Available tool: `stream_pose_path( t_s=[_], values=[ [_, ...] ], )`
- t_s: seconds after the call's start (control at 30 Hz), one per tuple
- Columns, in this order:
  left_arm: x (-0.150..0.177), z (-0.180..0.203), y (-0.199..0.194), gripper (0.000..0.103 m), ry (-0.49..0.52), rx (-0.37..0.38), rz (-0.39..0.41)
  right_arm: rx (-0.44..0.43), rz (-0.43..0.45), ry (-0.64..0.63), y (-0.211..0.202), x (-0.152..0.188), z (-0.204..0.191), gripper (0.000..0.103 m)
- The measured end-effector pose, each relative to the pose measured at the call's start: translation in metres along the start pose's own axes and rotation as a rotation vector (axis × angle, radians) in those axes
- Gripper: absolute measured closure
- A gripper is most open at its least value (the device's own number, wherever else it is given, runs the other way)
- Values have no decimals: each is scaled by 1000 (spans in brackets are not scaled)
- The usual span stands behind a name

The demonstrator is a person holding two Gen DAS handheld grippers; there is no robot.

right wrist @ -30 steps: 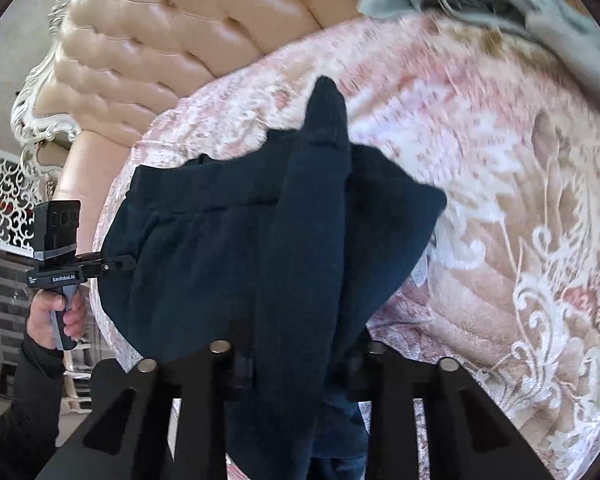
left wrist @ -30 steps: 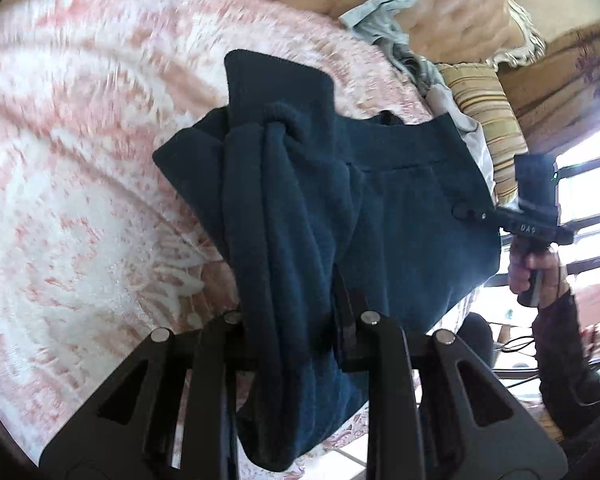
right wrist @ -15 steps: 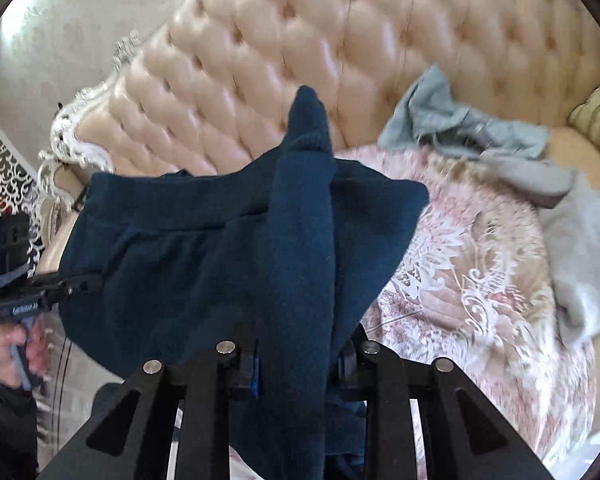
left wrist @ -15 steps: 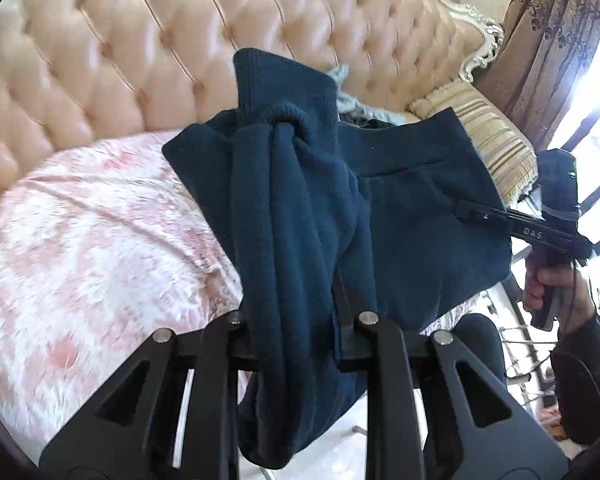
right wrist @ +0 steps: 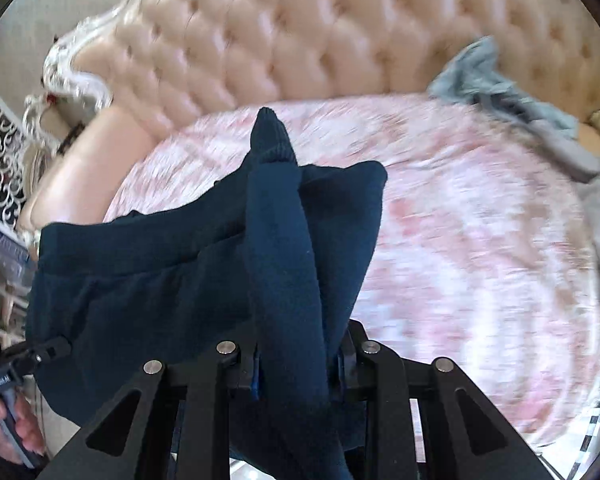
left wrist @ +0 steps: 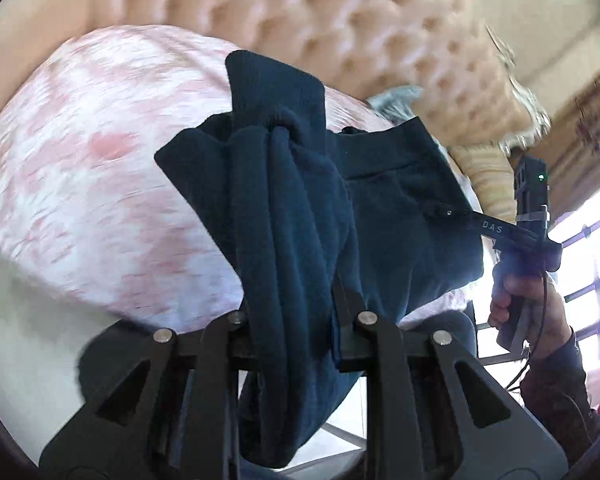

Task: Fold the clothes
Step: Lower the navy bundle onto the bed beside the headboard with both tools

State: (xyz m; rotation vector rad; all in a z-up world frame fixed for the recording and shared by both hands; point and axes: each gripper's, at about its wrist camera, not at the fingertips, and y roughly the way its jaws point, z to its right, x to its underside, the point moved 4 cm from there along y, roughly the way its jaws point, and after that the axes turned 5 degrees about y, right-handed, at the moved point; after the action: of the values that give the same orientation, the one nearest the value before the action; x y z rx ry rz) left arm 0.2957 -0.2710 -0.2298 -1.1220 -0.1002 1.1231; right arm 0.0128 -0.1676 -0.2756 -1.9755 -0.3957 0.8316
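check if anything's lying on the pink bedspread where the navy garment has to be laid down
Nothing visible: the pink bedspread under the navy garment is bare. The grey clothes lie off to the side, by the headboard.

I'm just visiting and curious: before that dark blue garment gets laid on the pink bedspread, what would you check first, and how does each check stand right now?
1. Left gripper clamped on the dark blue garment: ok, bunched fabric sits between its jaws.
2. Right gripper clamped on it too: ok.
3. Garment spread flat between the grippers: not ok, thick folds hang at each grip.
4. Free space on the pink bedspread: ok, a wide bare area shows.
5. Grey clothes out of the way: ok, they lie by the tufted headboard.
6. Garment's lower edge clear of the floor: cannot tell, it is hidden.
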Motion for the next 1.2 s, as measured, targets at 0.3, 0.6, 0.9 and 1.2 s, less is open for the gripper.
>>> stream_pose_path(
  t_s=[0.3,0.6,0.9,1.2],
  values=[
    [-57,-153,-82,80,-312,-63,289,17,-77,-365,91,-124,-237,78],
    [-108,-262,-70,80,-668,-46,498,114,-143,-709,203,-228,-432,78],
    [-121,-330,-12,81,-967,-6,659,215,-208,-910,316,-252,-511,78],
    [-112,-362,43,79,-1069,-46,628,246,-300,-935,426,-237,-489,77]
  ],
)
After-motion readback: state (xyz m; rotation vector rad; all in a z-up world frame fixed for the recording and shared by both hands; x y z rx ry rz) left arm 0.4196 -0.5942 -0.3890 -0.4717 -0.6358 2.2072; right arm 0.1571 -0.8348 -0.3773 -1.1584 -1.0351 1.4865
